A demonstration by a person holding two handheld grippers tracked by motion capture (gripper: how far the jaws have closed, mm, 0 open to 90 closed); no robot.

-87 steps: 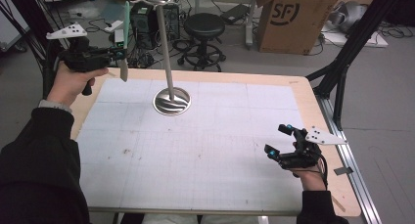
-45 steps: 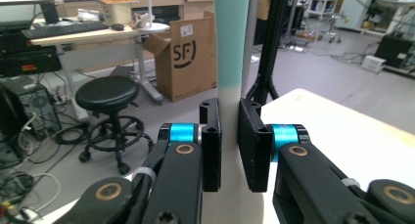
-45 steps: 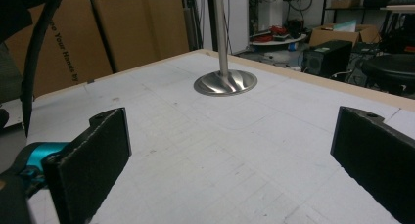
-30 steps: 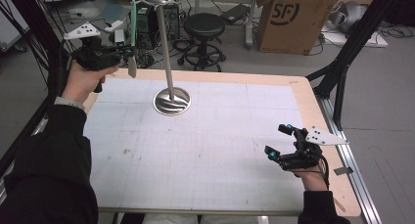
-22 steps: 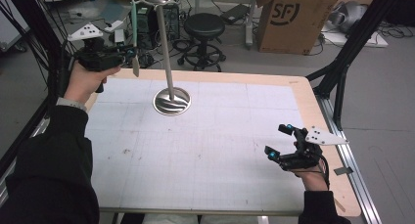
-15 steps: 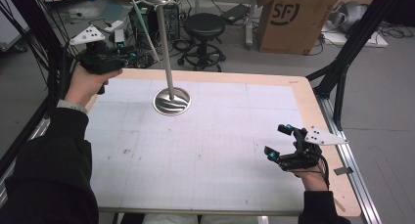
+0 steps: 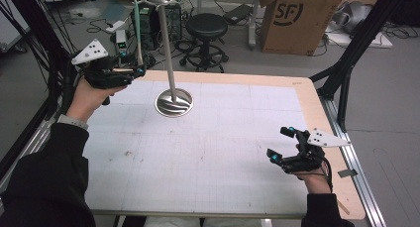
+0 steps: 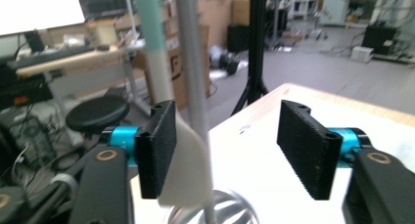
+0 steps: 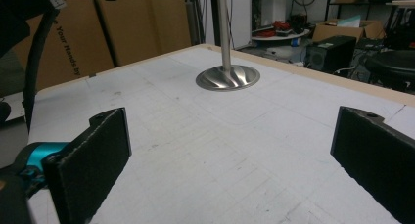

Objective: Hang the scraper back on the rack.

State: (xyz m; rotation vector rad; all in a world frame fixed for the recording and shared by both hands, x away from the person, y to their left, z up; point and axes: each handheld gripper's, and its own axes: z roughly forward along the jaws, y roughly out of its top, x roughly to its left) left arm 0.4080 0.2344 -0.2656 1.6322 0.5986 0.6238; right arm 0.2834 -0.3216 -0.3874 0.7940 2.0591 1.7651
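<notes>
A metal stand (image 7: 174, 102) with a round ribbed base and a tall pole sits at the table's far left. My left gripper (image 7: 136, 71) hovers just left of the pole, raised above the table. Its jaws are open in the left gripper view (image 8: 235, 153), with the pole (image 8: 193, 62) seen between them farther off. A long white utensil with a teal upper part (image 7: 137, 33) rises beside the gripper and lies against one jaw's inner face (image 8: 183, 170). I cannot tell what holds it up. My right gripper (image 7: 278, 142) stands open near the table's right front (image 9: 235, 160), facing the stand base (image 9: 228, 78).
The white gridded table (image 7: 198, 152) has a wooden rim. Beyond the far edge stand a black stool (image 7: 205, 26), a cardboard box (image 7: 292, 19) and cabled equipment. A black tripod leg (image 7: 346, 73) stands off the right corner.
My left gripper has moved right and slightly forward toward the stand's pole, and the teal and white utensil has shifted with it. The right gripper has stayed in place.
</notes>
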